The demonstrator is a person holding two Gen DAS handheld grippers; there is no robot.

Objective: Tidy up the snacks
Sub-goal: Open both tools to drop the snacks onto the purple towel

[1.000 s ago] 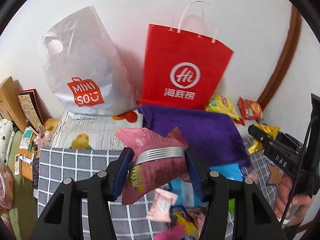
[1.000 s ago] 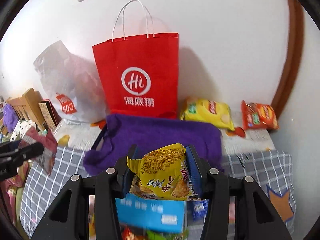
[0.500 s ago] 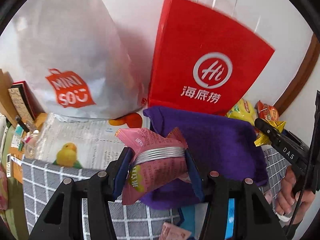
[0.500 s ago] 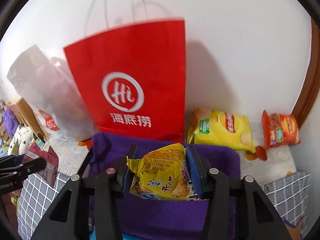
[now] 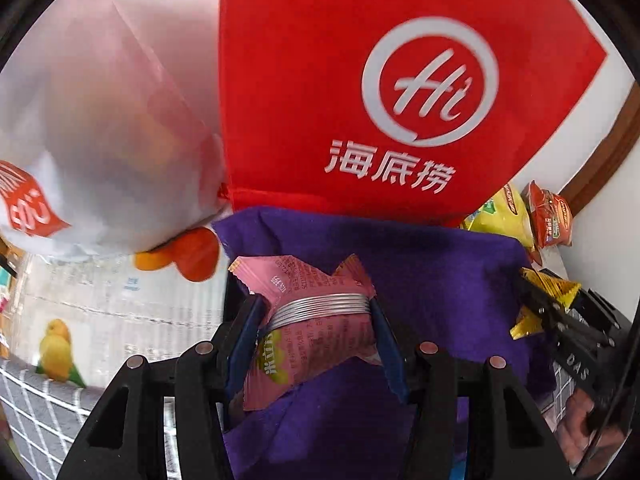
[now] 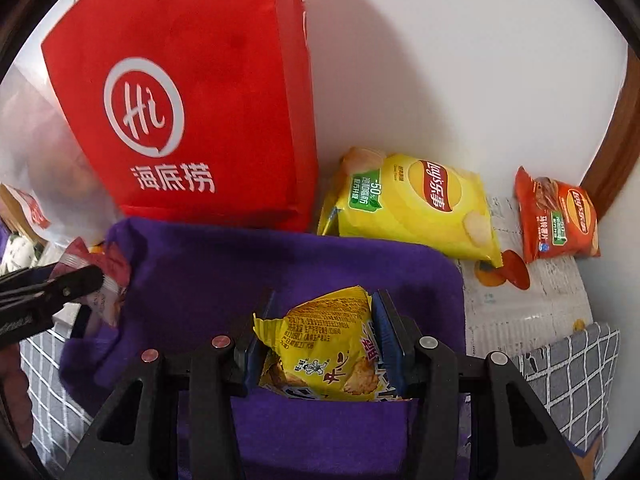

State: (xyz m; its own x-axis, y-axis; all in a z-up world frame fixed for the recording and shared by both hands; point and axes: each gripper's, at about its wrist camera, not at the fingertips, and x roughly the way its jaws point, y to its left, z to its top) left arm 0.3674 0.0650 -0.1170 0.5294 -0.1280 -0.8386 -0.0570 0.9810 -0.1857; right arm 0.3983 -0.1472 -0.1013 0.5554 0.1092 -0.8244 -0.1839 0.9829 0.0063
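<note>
Snacks mid-sort: my left jaws point(image 5: 316, 336) clamp a pink packet point(image 5: 312, 332), my right jaws point(image 6: 320, 344) a yellow packet point(image 6: 328, 352), both over the purple bag point(image 6: 280, 264), neither dropped in yet; two chip bags point(image 6: 412, 204) wait behind.

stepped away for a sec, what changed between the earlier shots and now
Both grippers moved forward and down toward the purple felt bag; the red paper bag now fills the view. Nothing was taken or let go: the left gripper still grips the pink snack packet, the right gripper the yellow snack packet.
</note>
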